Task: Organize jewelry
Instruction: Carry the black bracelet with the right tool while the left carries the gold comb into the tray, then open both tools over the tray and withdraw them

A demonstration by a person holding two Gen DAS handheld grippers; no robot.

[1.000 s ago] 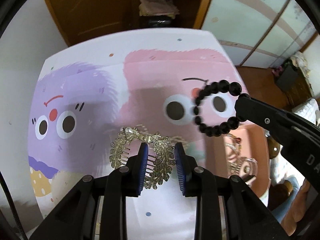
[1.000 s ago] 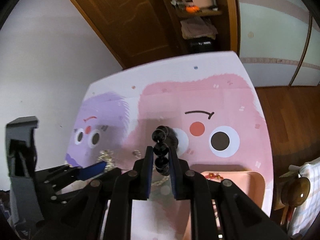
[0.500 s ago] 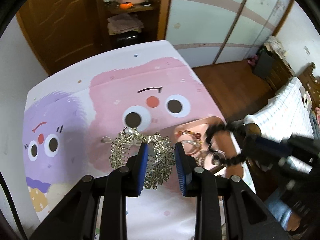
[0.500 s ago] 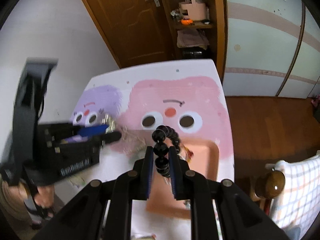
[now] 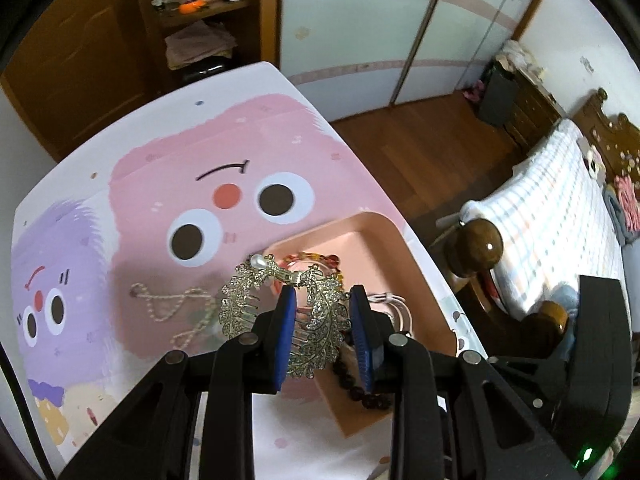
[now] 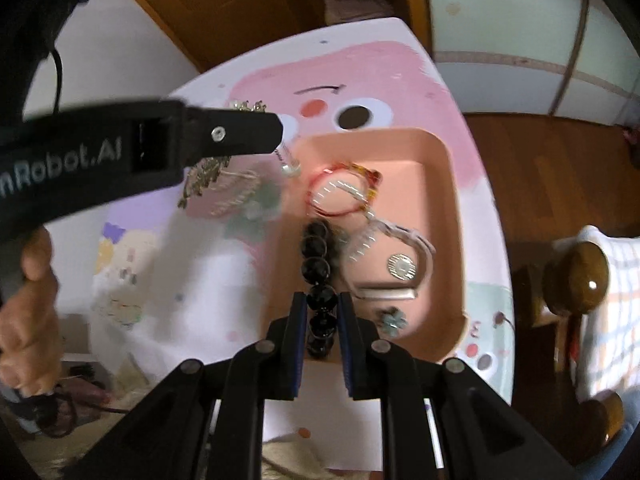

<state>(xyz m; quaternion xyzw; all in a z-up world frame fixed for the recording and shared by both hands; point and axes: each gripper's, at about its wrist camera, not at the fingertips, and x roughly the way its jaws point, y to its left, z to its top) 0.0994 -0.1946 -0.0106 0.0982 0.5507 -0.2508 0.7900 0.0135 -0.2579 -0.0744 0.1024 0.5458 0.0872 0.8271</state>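
My left gripper (image 5: pixel 323 332) is shut on a gold leaf-shaped hair comb (image 5: pixel 316 320) with a pearl, held above the near left rim of the pink tray (image 5: pixel 384 248). My right gripper (image 6: pixel 323 320) is shut on a black bead bracelet (image 6: pixel 316 260), which hangs over the tray's near left part (image 6: pixel 440 168); its beads also show in the left wrist view (image 5: pixel 360 392). The left gripper's body (image 6: pixel 120 152) crosses the right wrist view at upper left.
The tray holds a red beaded bracelet (image 6: pixel 344 192), a silver comb (image 6: pixel 384 236) and a small flower piece (image 6: pixel 394 320). A pearl necklace (image 5: pixel 176 308) lies on the cartoon-print table cover (image 5: pixel 160 168) left of the tray. A bed with a wooden post (image 5: pixel 476 248) stands to the right.
Both grippers have moved right, toward and over the pink tray. The black bracelet has come down low into the tray. The comb stays in the left gripper.
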